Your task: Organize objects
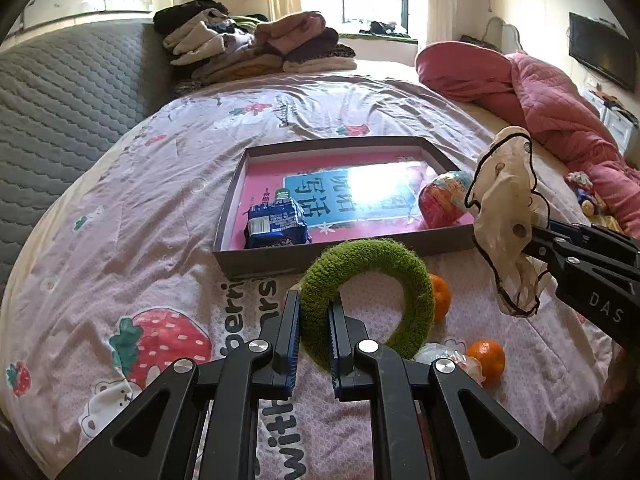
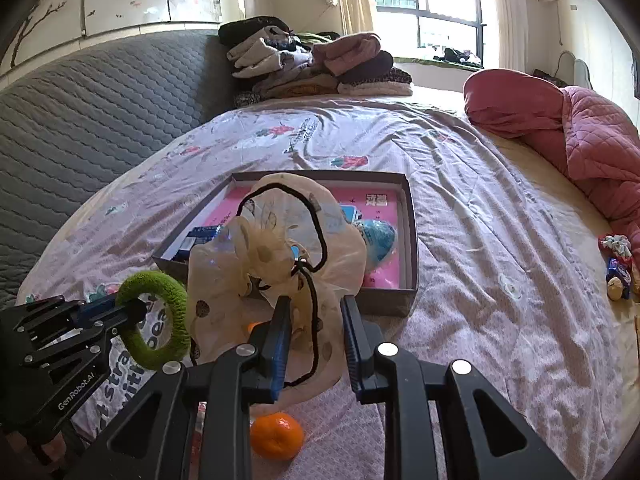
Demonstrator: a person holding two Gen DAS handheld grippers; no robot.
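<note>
Two soft, light hair things in closed tongs, near the box (image 1: 344, 256).
Left tongs (image 1: 314, 312) pinching green scrunchie (image 1: 412, 280) by its plush band; right tongs (image 2: 314, 320) gripping floppy cream scrunchie (image 2: 276, 252) at bunched middle.

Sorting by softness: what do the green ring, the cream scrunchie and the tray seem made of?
Green ring: fuzzy terry-like fabric, matte nap. Cream scrunchie: sheer gauzy cloth with dark spots and black edging, crumpled. Tray: likely grey cardboard, with thin, flat, dull walls.

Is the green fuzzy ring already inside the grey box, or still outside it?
Outside. The left gripper is shut on the green ring, holding it in front of the grey box, above the bedsheet.
</note>
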